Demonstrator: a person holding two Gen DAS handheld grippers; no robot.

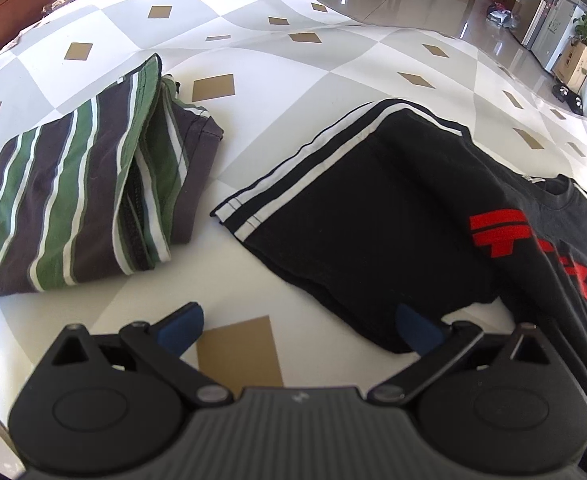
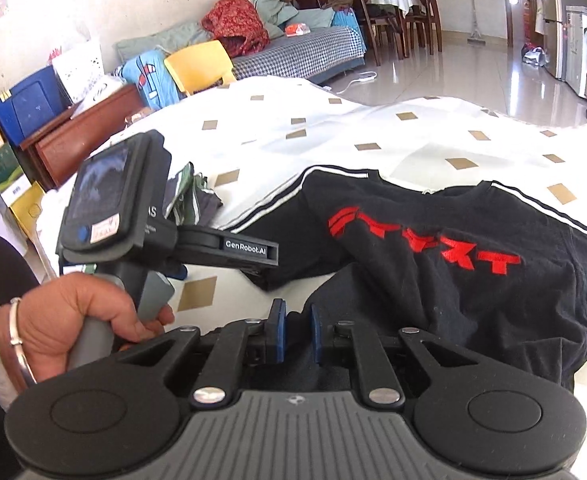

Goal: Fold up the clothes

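Black T-shirt (image 2: 433, 248) sprawls on your checked-cloth table (image 1: 253, 52), tiled room beyond. Your right tool (image 2: 296, 334) pinches its near hem; your left tool (image 1: 299, 330) hangs spread beside it.

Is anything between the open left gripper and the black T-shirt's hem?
Nothing visible. The left gripper is open just above the table, one finger already over the black T-shirt hem. The folded striped shirt lies well off to the side.
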